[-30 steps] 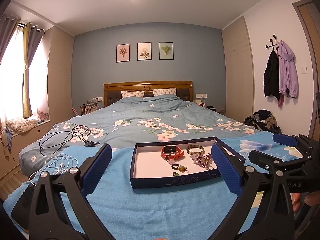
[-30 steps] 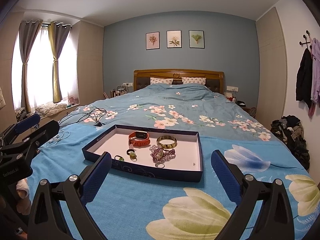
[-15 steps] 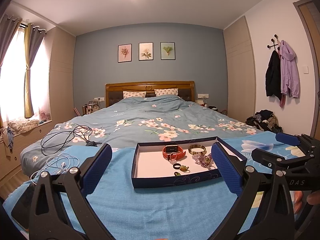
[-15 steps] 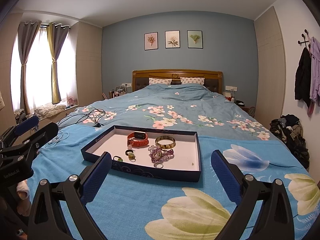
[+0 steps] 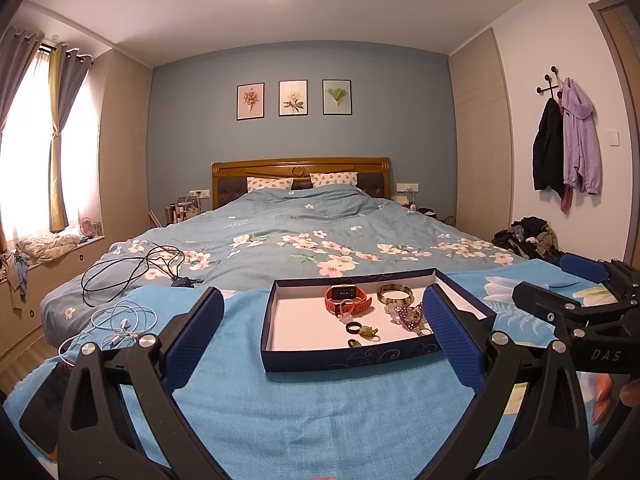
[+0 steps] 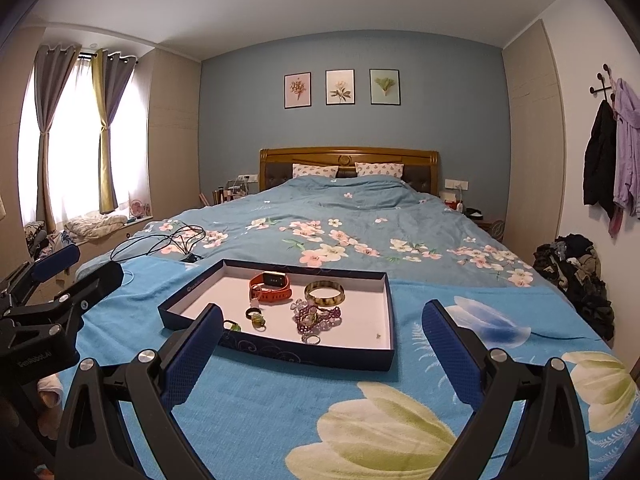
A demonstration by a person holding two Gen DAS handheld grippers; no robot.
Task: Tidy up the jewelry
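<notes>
Sitting on the bright blue towel-textured blanket [image 6: 256, 404] near the foot of the bed is a shallow dark navy cardboard tray with a white inside [image 6: 384, 354], and all the jewelry is piled in it. Toward the back there's an orange-strapped smartwatch with a dark square face [image 6: 271, 286], and just right of it a gold and brown patterned bangle [image 6: 324, 293]. In front of the bangle is a tangled purple beaded bracelet [image 6: 316, 317], with a small silver ring [image 6: 311, 338] right by its near edge. Left of that cluster is a plain black ring [image 6: 253, 312], a little green stone piece [image 6: 259, 322] just beside it, and another small green ring [image 6: 232, 325] near the front wall.

Both grippers hang just short of the tray, touching nothing. The left gripper [image 5: 323, 334] has its blue-padded fingers spread wide and empty, the tray framed between them. Same deal with the right gripper [image 6: 323, 338], wide apart and holding nothing. Each one shows up at the edge of the other's view.

Further out, the blanket lies over a grey-blue floral duvet [image 6: 320, 232]. A black cable tangle [image 5: 132, 268] and white earphones [image 5: 120, 322] sit off to the left, and a dark phone [image 5: 44, 404] lies at the blanket's left edge. A wooden headboard [image 6: 348, 158] stands at the far end.
</notes>
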